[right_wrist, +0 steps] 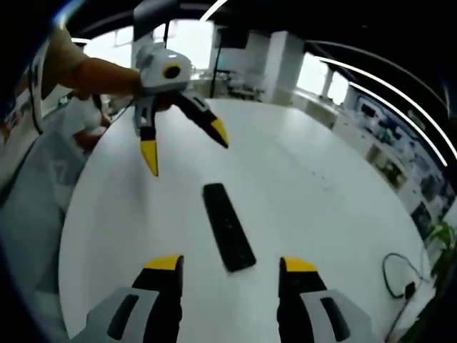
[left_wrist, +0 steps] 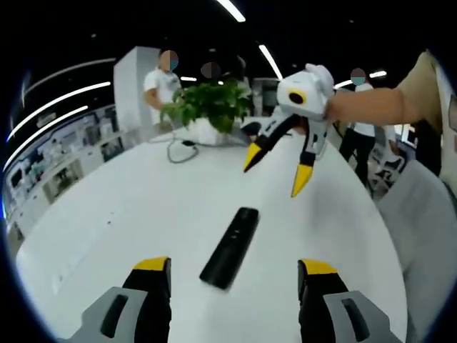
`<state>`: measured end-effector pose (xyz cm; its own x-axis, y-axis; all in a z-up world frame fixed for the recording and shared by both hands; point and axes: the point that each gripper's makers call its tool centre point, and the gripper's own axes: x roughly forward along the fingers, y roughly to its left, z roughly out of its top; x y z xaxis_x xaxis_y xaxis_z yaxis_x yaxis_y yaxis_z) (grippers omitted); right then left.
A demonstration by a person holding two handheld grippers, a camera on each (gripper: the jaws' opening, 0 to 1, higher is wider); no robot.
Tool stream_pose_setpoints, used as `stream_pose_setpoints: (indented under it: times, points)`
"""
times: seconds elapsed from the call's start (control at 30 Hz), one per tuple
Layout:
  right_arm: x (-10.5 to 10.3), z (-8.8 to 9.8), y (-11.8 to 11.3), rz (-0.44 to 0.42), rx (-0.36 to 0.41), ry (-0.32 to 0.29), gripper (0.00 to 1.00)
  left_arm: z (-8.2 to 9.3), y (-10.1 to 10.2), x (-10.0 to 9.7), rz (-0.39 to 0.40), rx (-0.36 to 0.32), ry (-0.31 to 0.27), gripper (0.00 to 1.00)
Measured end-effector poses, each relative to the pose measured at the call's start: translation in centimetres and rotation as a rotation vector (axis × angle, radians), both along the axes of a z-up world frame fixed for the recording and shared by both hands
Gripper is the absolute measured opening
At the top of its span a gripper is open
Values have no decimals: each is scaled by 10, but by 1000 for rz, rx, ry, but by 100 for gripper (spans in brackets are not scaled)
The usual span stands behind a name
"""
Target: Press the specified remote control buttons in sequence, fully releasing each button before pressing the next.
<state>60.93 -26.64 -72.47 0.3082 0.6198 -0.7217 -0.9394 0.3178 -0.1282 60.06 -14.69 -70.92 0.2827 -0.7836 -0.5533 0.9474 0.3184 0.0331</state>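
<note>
A round white table (left_wrist: 143,207) in an open office carries a plant (left_wrist: 211,103) at 12 o'clock. The remote (left_wrist: 230,247) lies flat between both grippers, untouched. Left gripper (right_wrist: 184,146) and right gripper (left_wrist: 275,171) hover wide apart; no press looks begun.

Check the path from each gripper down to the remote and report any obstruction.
Nothing visible blocks either one. The remote lies alone on bare white table; the left gripper and right gripper hover open above it. The plant and cable sit far off.
</note>
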Motion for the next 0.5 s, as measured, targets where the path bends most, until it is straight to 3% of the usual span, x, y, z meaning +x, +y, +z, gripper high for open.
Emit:
stream_pose_setpoints:
  times: [0.5]
  points:
    - [5, -22, 7, 83, -84, 62, 44, -23, 1, 16, -57, 88, 16, 73]
